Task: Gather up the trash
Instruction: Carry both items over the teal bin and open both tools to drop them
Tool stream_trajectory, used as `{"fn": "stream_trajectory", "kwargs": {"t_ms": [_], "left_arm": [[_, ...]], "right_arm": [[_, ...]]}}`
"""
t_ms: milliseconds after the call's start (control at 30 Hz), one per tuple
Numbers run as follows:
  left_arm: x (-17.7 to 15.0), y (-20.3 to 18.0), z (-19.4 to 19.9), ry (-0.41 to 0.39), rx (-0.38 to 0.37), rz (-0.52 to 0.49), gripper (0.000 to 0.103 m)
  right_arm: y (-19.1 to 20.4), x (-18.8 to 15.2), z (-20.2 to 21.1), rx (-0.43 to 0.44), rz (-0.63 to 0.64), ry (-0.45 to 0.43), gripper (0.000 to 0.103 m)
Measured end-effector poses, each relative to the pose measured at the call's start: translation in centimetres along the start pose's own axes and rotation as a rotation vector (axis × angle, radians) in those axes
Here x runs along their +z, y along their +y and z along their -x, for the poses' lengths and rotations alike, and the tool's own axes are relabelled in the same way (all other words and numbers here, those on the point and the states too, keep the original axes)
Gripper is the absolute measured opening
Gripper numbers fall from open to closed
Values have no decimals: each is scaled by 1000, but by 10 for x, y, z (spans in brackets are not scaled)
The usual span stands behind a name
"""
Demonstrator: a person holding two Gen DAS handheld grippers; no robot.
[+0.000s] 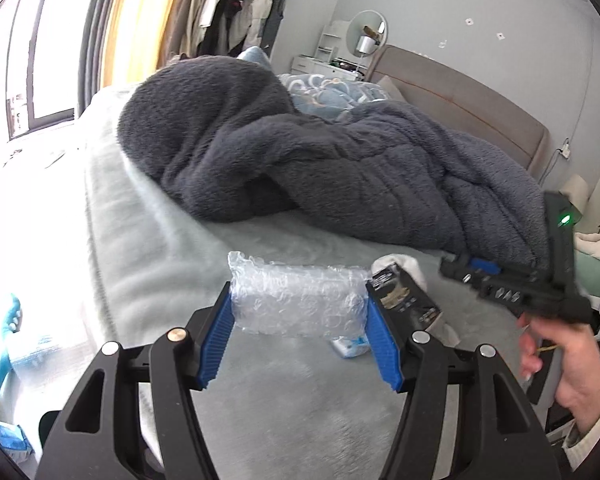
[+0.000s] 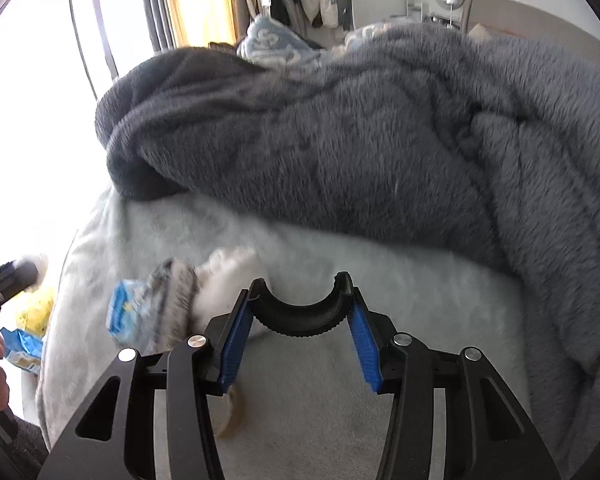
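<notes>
In the left wrist view my left gripper (image 1: pixel 298 312) is shut on a clear wad of bubble wrap (image 1: pixel 296 296), its blue pads pressing both ends just above the pale bed cover (image 1: pixel 160 264). A black packet (image 1: pixel 404 300) and a small blue-and-white wrapper (image 1: pixel 350 346) lie right behind it on the bed. My right gripper (image 2: pixel 300 306) is shut on a black ribbed curved piece (image 2: pixel 300 320), which spans its pad tips. A tan strip (image 2: pixel 232 412) hangs under its left finger. That gripper (image 1: pixel 468 270) shows in a hand at the right edge of the left wrist view.
A heaped dark grey fleece blanket (image 1: pixel 320 160) covers the bed's far half. A striped sock (image 2: pixel 176 296), a white fluffy item (image 2: pixel 228 276) and a blue wrapper (image 2: pixel 128 312) lie near the bed's left edge. A yellow bag (image 2: pixel 32 312) and a blue pack (image 2: pixel 20 344) sit on the floor.
</notes>
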State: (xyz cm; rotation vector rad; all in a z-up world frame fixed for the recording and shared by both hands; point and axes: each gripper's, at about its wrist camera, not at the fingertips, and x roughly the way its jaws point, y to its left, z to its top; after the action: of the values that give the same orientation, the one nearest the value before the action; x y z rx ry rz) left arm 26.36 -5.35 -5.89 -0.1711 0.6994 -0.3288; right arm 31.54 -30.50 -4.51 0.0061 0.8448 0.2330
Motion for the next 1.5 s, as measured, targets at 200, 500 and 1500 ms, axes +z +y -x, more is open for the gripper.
{"fn": "stream_trajectory", "kwargs": {"t_ms": [200, 500, 1500], "left_arm": [[-20, 22, 8, 47, 70, 12, 64], [-59, 76, 20, 143, 156, 138, 64], [-190, 214, 15, 650, 292, 371, 65]], "right_arm": [[23, 4, 16, 79, -5, -67, 49], [87, 5, 27, 208, 8, -133, 49], [312, -49, 11, 457, 279, 14, 49]]}}
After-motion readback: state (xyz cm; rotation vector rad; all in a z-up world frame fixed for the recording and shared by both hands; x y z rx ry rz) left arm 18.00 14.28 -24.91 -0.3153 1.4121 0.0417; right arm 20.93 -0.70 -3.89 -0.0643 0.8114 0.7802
